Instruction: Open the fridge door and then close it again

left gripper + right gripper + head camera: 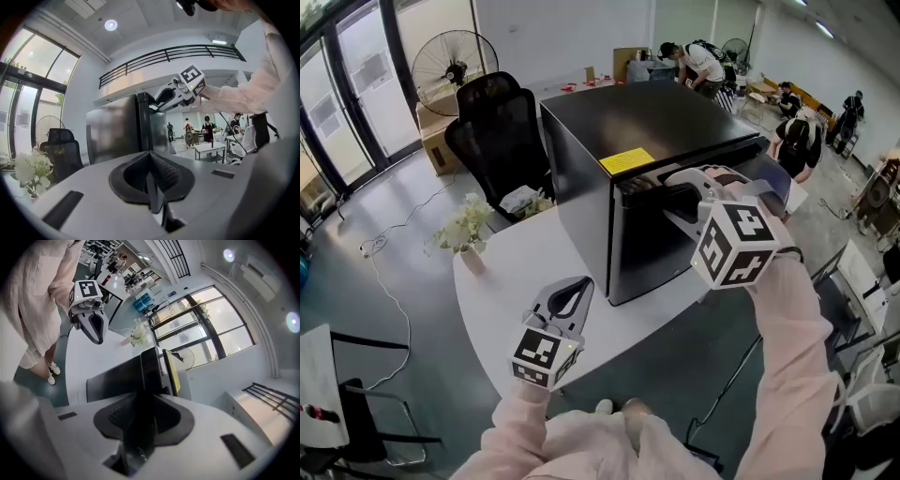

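Observation:
A small black fridge (pixel 656 122) with a yellow label (pixel 625 161) stands on a white round table (pixel 516 281). Its door (pixel 652 244) faces me, and whether it stands ajar I cannot tell. My right gripper (pixel 675 192) reaches in from the right, its jaws closed over the door's top edge. In the right gripper view that dark door edge (pixel 147 371) fills the gap between the jaws of the right gripper (pixel 143 397). My left gripper (pixel 572 298) hovers over the table in front of the fridge, shut with nothing in it; its pads meet in the left gripper (pixel 150 159) view.
A black office chair (pixel 502 131) stands behind the table's far left. A small vase of white flowers (pixel 469 234) sits at the table's left edge. A floor fan (pixel 455 66), cardboard boxes and several people (pixel 698 61) are at the back. Cables trail on the floor at left.

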A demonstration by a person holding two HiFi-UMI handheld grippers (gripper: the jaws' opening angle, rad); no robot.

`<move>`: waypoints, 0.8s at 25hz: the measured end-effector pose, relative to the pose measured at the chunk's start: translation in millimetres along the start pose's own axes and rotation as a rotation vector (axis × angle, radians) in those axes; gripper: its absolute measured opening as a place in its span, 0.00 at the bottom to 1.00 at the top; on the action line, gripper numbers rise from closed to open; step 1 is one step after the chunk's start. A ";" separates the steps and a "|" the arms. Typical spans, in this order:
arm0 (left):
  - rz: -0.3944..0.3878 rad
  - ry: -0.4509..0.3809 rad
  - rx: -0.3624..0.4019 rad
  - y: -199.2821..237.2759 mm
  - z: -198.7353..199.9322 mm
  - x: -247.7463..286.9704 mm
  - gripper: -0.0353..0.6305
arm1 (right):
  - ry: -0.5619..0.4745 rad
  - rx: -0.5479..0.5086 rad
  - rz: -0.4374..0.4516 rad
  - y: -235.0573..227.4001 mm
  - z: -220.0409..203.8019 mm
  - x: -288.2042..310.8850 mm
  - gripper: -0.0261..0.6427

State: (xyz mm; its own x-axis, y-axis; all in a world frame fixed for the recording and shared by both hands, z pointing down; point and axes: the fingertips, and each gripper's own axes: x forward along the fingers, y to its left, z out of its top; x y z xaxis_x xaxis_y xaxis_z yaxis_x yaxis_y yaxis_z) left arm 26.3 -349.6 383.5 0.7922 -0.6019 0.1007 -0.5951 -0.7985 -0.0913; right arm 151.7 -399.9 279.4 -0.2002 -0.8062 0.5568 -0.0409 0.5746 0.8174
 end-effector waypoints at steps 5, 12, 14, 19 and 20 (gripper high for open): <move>-0.028 0.005 -0.002 -4.2 -4.4 -1.8 0.07 | 0.049 0.024 0.016 -0.8 -0.1 0.3 0.20; -0.044 0.019 0.000 -13.5 -6.9 -4.0 0.07 | 0.090 0.040 0.010 1.3 -0.2 -2.4 0.19; -0.044 0.023 0.002 -16.6 -7.8 -3.2 0.07 | 0.087 0.049 0.005 1.4 -0.3 -2.6 0.19; -0.028 0.023 -0.019 -22.7 -9.7 -1.7 0.07 | 0.076 0.055 -0.009 1.4 -0.4 -2.0 0.19; -0.021 0.025 -0.024 -23.4 -10.3 -1.7 0.07 | 0.069 0.055 -0.009 1.2 -0.4 -2.7 0.19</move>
State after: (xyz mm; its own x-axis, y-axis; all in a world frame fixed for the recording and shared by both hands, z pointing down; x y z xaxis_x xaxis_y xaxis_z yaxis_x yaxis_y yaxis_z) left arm 37.5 -330.1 395.6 0.8012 -0.5848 0.1269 -0.5816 -0.8109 -0.0651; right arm 152.7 -397.1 279.0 -0.1321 -0.8182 0.5596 -0.0968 0.5725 0.8142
